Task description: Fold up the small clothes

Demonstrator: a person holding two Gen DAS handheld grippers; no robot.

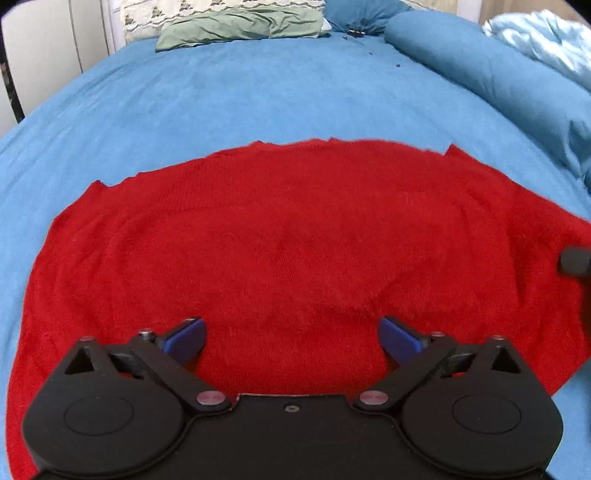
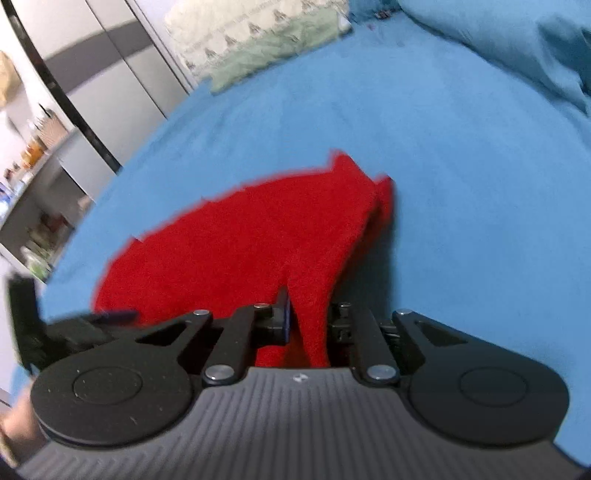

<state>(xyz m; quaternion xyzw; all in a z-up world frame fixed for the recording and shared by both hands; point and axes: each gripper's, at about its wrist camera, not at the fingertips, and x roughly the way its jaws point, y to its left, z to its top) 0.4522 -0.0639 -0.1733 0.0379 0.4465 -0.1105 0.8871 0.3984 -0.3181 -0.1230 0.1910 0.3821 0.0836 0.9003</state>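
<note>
A red knit garment lies spread flat on the blue bed sheet. My left gripper is open, its blue-padded fingers wide apart just above the garment's near edge, holding nothing. In the right wrist view my right gripper is shut on the red garment, pinching its right edge and lifting it off the sheet into a raised fold. The left gripper shows blurred at the left of that view. A black part of the right gripper shows at the left wrist view's right edge.
Pillows lie at the head of the bed. A rolled blue duvet runs along the right side. White wardrobe doors and cluttered shelves stand beyond the bed's left edge.
</note>
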